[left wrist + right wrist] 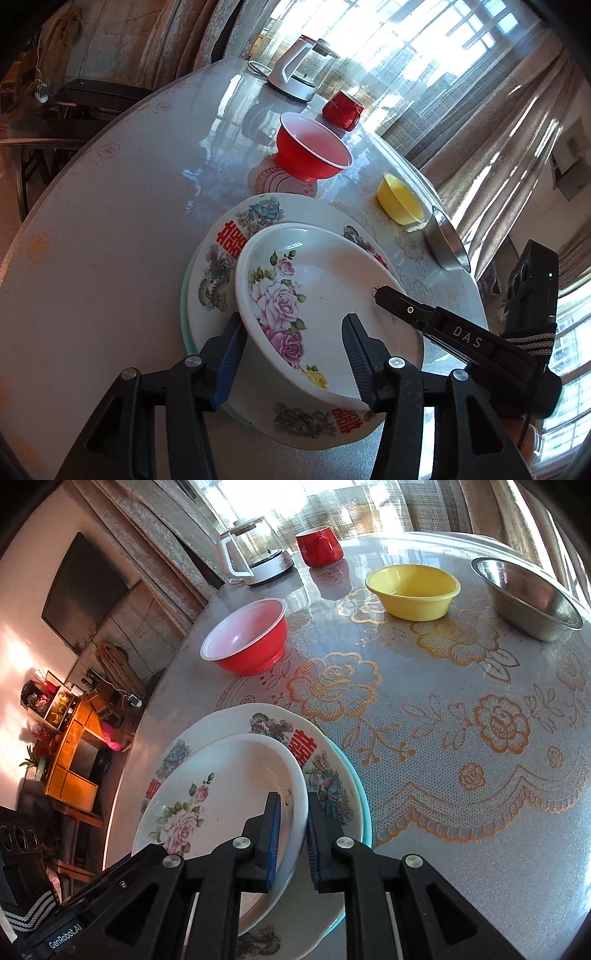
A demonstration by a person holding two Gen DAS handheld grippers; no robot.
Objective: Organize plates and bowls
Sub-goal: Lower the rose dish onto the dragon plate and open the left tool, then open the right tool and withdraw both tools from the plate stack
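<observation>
A white rose-patterned plate lies on top of a stack. Under it is a larger plate with dragons and red characters, and a pale green plate is at the bottom. My left gripper is open astride the rose plate's near rim, its pads clear of the rim. My right gripper is shut on the plate's opposite rim and also shows in the left wrist view. Beyond the stack stand a red bowl, a yellow bowl and a steel bowl.
A round table with a lace-print cover carries everything. At its far side stand a red mug and a glass kettle. Curtains and a window lie behind, and a chair sits past the table's edge.
</observation>
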